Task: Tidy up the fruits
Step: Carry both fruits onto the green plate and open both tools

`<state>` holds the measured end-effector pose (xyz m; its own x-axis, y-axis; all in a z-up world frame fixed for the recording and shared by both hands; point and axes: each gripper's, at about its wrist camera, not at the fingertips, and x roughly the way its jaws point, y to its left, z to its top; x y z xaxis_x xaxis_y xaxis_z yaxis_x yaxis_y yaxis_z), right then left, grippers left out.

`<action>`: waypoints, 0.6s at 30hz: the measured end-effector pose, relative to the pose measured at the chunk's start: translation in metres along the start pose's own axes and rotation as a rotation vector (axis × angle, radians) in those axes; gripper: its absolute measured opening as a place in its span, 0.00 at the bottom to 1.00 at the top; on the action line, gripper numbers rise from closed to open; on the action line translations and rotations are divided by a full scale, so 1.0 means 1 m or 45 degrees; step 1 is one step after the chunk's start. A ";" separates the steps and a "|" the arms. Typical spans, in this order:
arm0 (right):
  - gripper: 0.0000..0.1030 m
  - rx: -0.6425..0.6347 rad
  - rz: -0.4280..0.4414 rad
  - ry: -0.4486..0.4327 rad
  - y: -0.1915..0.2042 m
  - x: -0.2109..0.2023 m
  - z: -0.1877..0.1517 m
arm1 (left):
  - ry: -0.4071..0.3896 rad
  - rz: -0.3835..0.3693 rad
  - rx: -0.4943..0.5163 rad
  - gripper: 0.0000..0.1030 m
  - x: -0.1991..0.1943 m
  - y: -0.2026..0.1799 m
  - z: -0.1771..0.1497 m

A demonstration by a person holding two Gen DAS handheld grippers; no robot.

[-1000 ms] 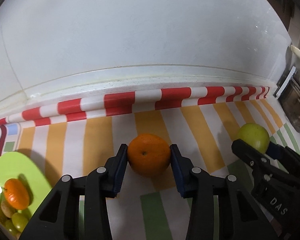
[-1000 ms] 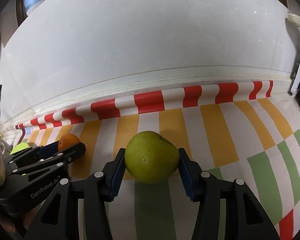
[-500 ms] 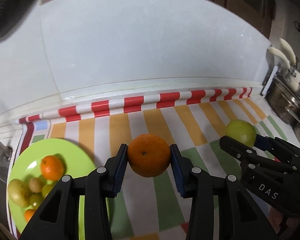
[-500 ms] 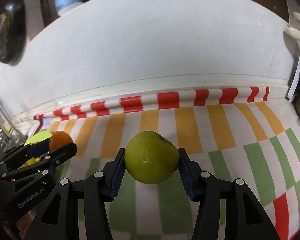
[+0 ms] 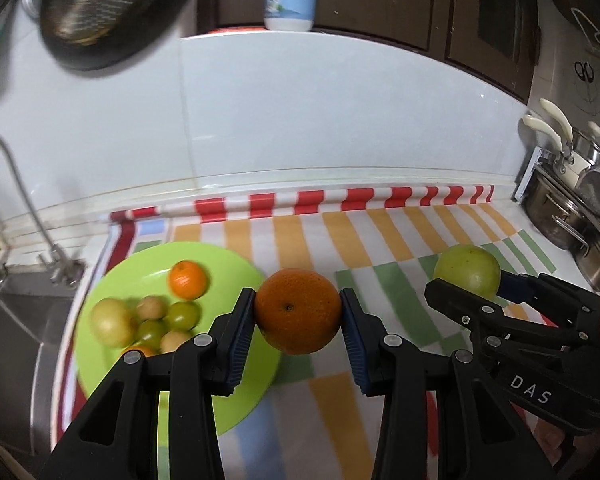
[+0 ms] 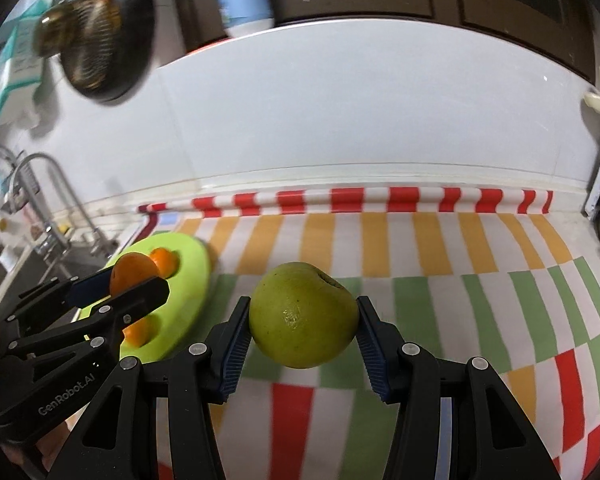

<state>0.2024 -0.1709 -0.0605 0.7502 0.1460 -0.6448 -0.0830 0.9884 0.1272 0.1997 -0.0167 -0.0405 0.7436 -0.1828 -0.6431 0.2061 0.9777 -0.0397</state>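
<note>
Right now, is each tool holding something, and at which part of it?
Yes. The left tool holds the orange by its two sides. The right tool holds the green apple by its two sides.

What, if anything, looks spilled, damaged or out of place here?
Nothing stands out. The orange and apple sit squarely in the fingers, the other fruit stays on the green plate, and the striped cloth lies flat.
</note>
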 end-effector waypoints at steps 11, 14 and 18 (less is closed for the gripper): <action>0.50 -0.088 0.104 -0.029 0.049 -0.019 -0.006 | -0.030 0.122 -0.046 0.40 -0.047 0.045 -0.022; 0.50 -0.114 0.133 -0.040 0.064 -0.018 -0.004 | -0.042 0.158 -0.049 0.40 -0.055 0.056 -0.025; 0.50 -0.160 0.170 -0.046 0.080 -0.013 0.002 | -0.041 0.191 -0.066 0.40 -0.058 0.070 -0.029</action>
<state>0.1874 -0.0942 -0.0405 0.7497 0.2771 -0.6010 -0.2632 0.9580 0.1133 0.1528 0.0649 -0.0284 0.7839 -0.0364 -0.6198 0.0585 0.9982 0.0154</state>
